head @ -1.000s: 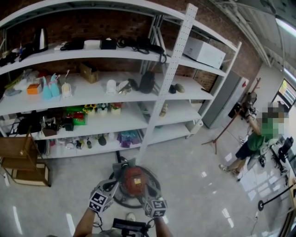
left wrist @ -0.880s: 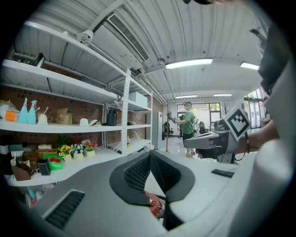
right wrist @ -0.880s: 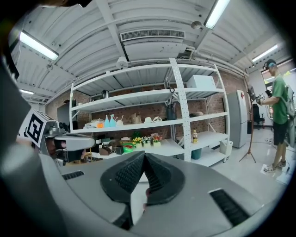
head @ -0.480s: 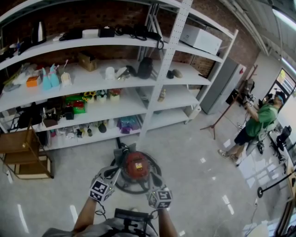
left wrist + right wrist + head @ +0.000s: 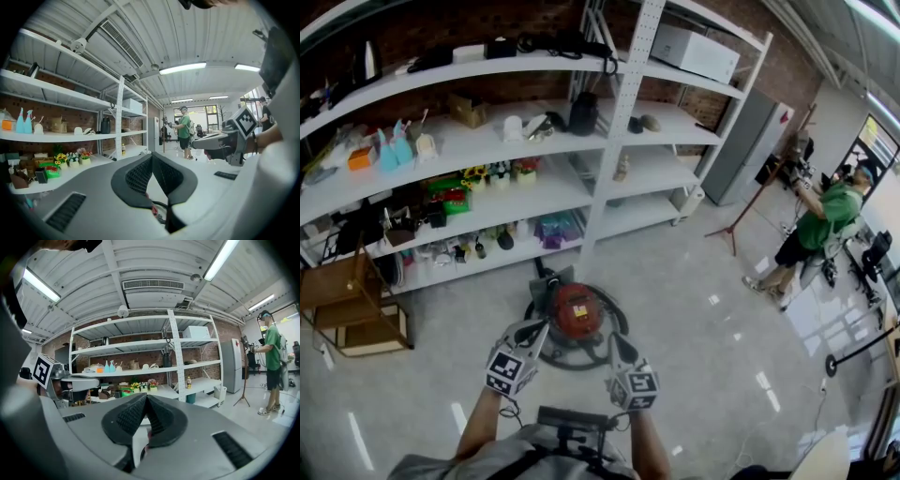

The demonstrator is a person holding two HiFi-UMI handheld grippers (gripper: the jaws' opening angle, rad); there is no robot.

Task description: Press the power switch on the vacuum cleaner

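Note:
The vacuum cleaner (image 5: 574,314) is a round red canister on a black base with a hose looped round it, standing on the glossy floor before the shelves. My left gripper (image 5: 534,330) hovers over its near left side and my right gripper (image 5: 614,343) over its near right side. Both point toward the shelves and neither touches the canister. In the left gripper view the left gripper (image 5: 151,158) has its ribbed pads together at the tip, with a sliver of red vacuum (image 5: 153,211) below. The right gripper (image 5: 146,398) is likewise shut and holds nothing.
A long white shelving unit (image 5: 623,89) full of small items runs along the brick wall. A wooden stool (image 5: 342,305) stands at the left. At the right are a tripod stand (image 5: 750,220), a grey cabinet (image 5: 745,150) and a person in green (image 5: 820,230).
The head view has shifted, so shelves and vacuum sit higher in frame. Both grippers stay over the vacuum's near side, slightly farther back from the canister and a little wider apart.

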